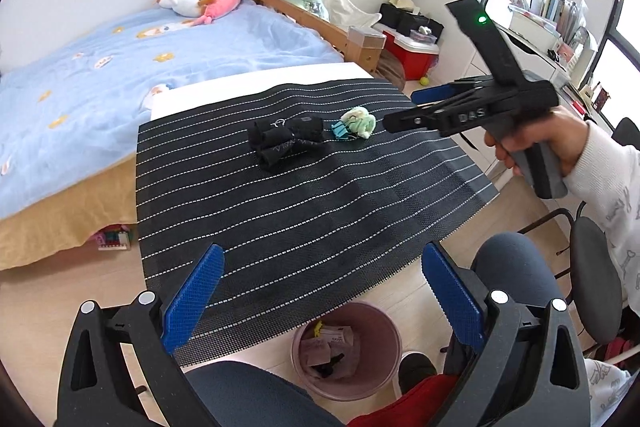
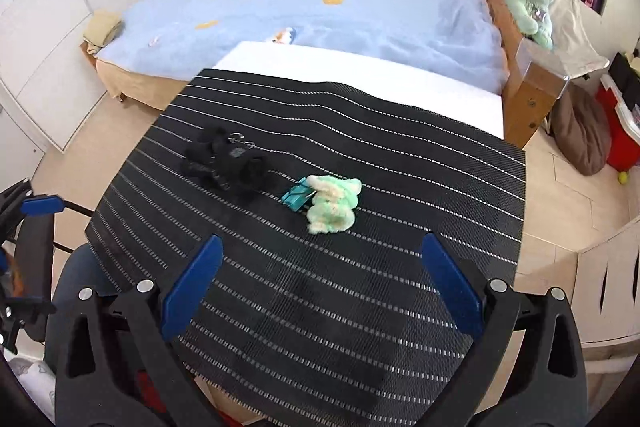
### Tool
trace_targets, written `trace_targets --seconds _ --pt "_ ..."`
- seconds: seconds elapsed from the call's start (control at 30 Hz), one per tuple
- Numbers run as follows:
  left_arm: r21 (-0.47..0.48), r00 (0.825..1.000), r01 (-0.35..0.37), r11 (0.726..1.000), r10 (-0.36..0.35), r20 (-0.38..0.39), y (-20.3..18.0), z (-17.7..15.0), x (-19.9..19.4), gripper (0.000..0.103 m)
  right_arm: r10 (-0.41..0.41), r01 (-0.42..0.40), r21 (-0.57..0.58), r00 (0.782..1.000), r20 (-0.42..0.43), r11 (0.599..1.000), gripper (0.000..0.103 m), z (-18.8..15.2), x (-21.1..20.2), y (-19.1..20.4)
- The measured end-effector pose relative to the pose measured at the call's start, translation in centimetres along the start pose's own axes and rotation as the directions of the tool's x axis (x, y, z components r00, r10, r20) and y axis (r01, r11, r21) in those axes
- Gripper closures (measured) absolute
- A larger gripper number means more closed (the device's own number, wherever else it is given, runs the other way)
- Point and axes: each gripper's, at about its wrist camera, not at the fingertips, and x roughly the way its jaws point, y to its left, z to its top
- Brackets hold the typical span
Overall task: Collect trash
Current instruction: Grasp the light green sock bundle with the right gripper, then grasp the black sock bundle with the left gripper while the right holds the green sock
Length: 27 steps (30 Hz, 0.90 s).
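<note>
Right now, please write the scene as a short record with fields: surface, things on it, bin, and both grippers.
surface: black striped mat on a white table
on mat: black plush, teal clip, green plush; clip touches green plush
bin: pink bin on the floor under the table's near edge, with cardboard scraps inside
left gripper: open, empty, above near mat edge
right gripper: open, empty, facing green plush
</note>
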Motion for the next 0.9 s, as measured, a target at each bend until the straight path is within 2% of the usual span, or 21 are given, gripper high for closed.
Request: trace_targets --seconds 0.1,0.17,0.27,0.37,0.47,0.63,0.73,0.9 --pt "-0.009 1.000 0.001 1.000 -0.001 -0.003 0.2 0.0 0.1 0.008 0.003 -0.003 0.008 1.000 -0.017 1.000 0.007 0.5 1.2 -0.5" --pt "-0.013 1.000 -0.001 1.000 0.001 -0.008 0.3 -0.2 0.3 0.008 0.003 -0.003 0.004 0.999 -0.036 1.000 0.027 0.8 2.1 -0.8" --pt "-0.022 1.000 -0.002 1.000 0.002 -0.014 0.6 -0.3 0.6 0.008 0.002 -0.002 -0.003 0.998 -0.057 1.000 0.042 0.9 3.0 -1.0" --pt "-0.029 1.000 -0.004 1.000 0.004 -0.017 0.9 -0.4 0.7 0.008 0.021 -0.021 -0.002 0.997 -0.070 1.000 0.052 1.0 3.7 -1.1" --pt "-0.035 1.000 -0.006 0.999 0.006 -0.021 1.1 -0.4 0.8 0.008 0.032 -0.032 0.004 0.997 -0.072 0.999 0.057 1.0 4.1 -1.2" --pt "-0.035 1.000 -0.006 0.999 0.005 -0.028 1.1 -0.4 1.1 0.008 0.048 -0.047 0.007 0.996 -0.072 0.999 0.059 1.1 4.5 -1.1" --pt "-0.036 1.000 -0.006 0.999 0.005 -0.029 1.1 -0.4 1.1 0.008 0.048 -0.048 0.003 0.996 -0.080 0.999 0.074 1.2 4.8 -1.1" --pt "-0.033 1.000 -0.007 0.999 0.006 -0.029 1.1 -0.5 1.1 0.008 0.046 -0.046 0.004 0.997 -0.066 0.999 0.076 1.1 4.4 -1.1"
